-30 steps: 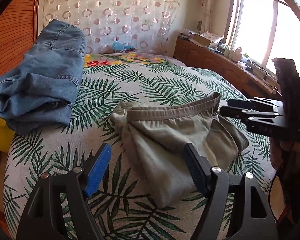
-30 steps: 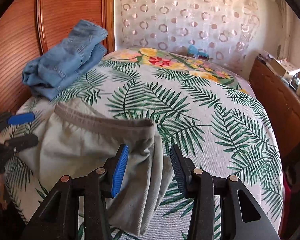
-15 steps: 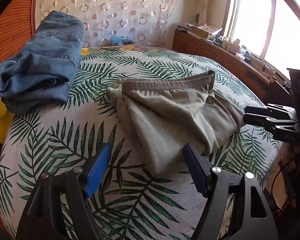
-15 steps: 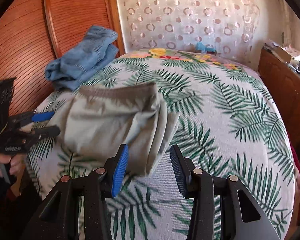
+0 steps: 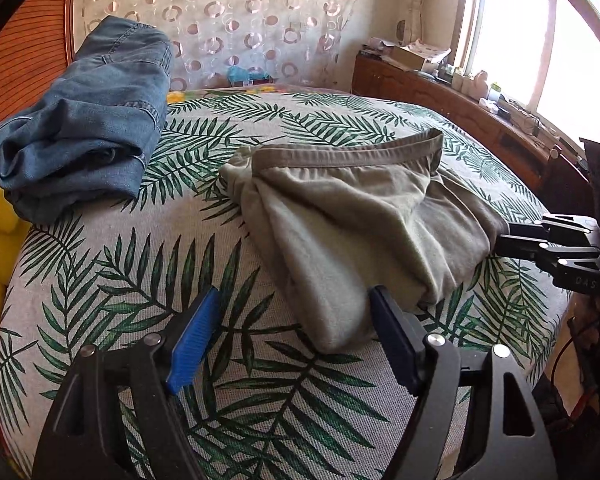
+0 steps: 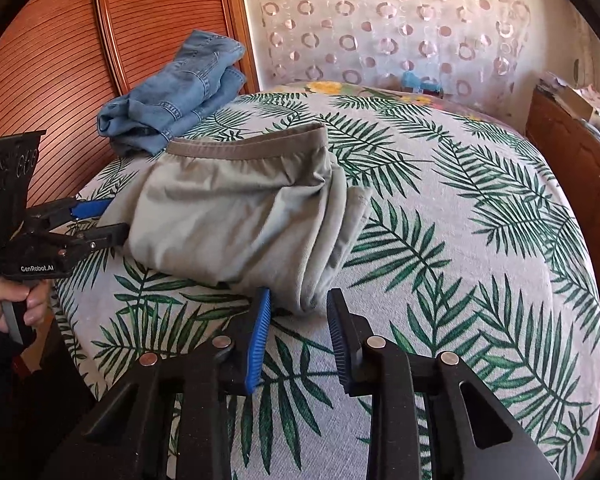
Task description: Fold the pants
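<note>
The olive-grey pants [image 5: 348, 216] lie folded on the leaf-print bedspread [image 5: 140, 264], waistband at the far side. My left gripper [image 5: 294, 322] is open, and the near end of the fold sits between its blue pads without touching them. In the right wrist view it [image 6: 110, 220] straddles the pants' left edge. My right gripper [image 6: 298, 318] is closing. A corner of the pants [image 6: 236, 220] lies between its fingertips, with a gap still showing on both sides. From the left wrist view the right gripper [image 5: 504, 238] meets the pants' right edge.
Folded blue jeans [image 5: 88, 120] lie at the far left by the wooden headboard [image 6: 60, 60]. A yellow cushion [image 5: 0, 236] sits beside the bed. A wooden sideboard [image 5: 480, 120] with clutter runs under the window. A hand [image 6: 16, 300] holds the left gripper's handle.
Both grippers drew back toward the near edge of the pants, which now lie flatter on the bed. The right gripper's fingers have come closer together; the left's spacing is unchanged.
</note>
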`<move>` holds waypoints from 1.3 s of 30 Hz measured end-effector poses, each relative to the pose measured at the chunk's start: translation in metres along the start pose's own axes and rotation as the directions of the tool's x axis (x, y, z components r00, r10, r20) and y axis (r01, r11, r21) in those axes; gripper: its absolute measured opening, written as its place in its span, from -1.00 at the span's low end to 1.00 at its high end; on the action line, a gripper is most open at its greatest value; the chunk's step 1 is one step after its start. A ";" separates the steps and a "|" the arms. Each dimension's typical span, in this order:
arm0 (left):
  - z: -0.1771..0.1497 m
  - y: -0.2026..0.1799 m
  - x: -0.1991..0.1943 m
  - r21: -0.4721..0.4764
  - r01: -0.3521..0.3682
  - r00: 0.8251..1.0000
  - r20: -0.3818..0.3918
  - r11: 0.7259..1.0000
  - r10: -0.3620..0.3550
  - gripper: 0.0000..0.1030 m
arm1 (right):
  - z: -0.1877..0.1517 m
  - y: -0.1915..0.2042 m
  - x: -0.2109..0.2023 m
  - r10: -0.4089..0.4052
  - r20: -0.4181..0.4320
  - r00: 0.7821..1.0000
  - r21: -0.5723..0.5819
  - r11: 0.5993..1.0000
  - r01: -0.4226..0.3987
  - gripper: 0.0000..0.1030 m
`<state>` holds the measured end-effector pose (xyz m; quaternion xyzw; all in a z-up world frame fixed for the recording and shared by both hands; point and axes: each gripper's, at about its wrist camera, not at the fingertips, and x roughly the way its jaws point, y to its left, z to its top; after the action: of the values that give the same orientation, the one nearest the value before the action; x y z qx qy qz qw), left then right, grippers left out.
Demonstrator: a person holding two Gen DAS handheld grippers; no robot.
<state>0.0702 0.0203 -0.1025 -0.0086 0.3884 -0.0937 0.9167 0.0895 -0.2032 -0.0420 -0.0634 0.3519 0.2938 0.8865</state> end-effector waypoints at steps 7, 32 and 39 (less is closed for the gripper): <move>-0.001 0.001 -0.001 0.006 0.002 1.000 0.006 1.000 -0.002 0.50 | 0.003 -0.003 -0.001 -0.020 0.027 0.999 -0.012 1.000 0.021 -0.86; -0.004 -0.001 -0.027 -0.021 0.084 0.994 0.065 0.996 -0.082 -0.74 | -0.006 -0.012 0.002 -0.056 0.041 0.998 0.011 0.998 0.056 -0.88; -0.011 -0.009 -0.032 0.006 0.089 0.995 0.048 0.996 -0.089 -0.74 | -0.010 -0.006 -0.007 -0.042 0.041 0.998 0.001 0.999 0.042 -0.88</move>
<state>0.0390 0.0181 -0.0863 -0.0266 0.3654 -0.1350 0.9206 0.0827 -0.2145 -0.0455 -0.0645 0.3325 0.2765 0.8994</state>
